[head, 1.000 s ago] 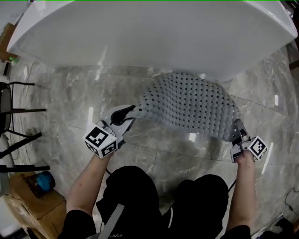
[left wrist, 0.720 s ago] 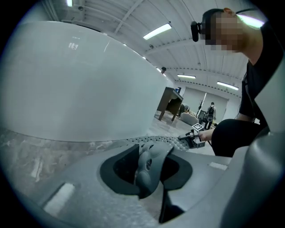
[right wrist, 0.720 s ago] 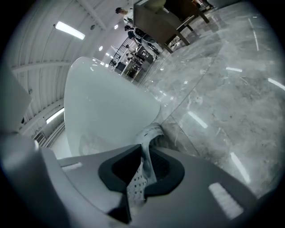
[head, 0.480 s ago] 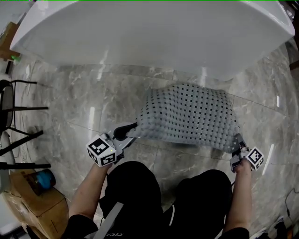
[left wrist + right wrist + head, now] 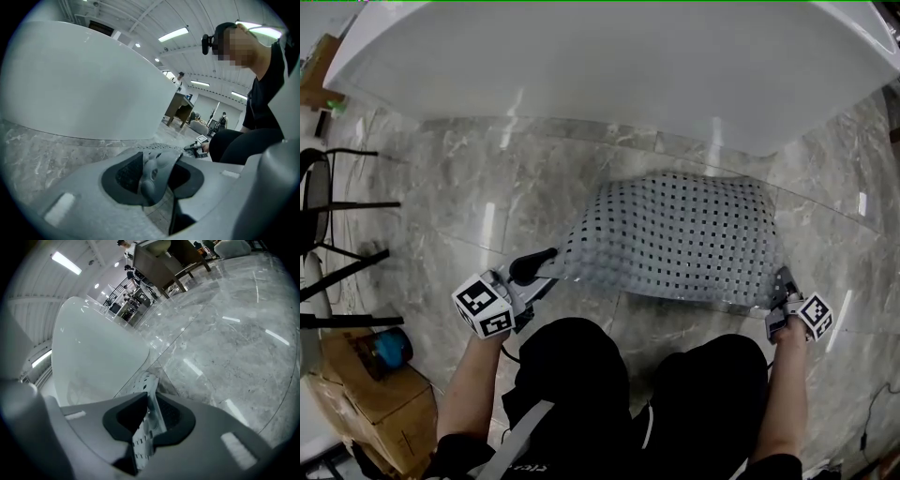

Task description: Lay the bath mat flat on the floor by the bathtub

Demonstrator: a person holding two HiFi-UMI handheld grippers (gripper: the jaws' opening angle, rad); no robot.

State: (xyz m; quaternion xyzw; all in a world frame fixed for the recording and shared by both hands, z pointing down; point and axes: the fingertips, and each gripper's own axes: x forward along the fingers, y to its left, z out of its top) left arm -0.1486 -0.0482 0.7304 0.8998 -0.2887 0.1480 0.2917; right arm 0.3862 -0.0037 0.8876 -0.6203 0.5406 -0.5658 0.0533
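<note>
The grey perforated bath mat is spread on the marble floor just in front of the white bathtub. Its near edge is still a little lifted at the left corner. My left gripper is at the mat's near left corner and my right gripper at its near right corner. Both pairs of jaws have just been opening. In the left gripper view the folded mat corner sits loose between the pads, with gaps beside it. In the right gripper view the mat's edge stands between parted pads.
Black metal chair legs stand at the left, with a cardboard box and a blue object beside them. The person's dark-trousered knees crouch right behind the mat's near edge. Marble floor stretches to the left and right of the mat.
The mat has come down from hanging arched in the air to lying nearly flat. Both grippers moved down and back toward the person, the left one also outward to the left.
</note>
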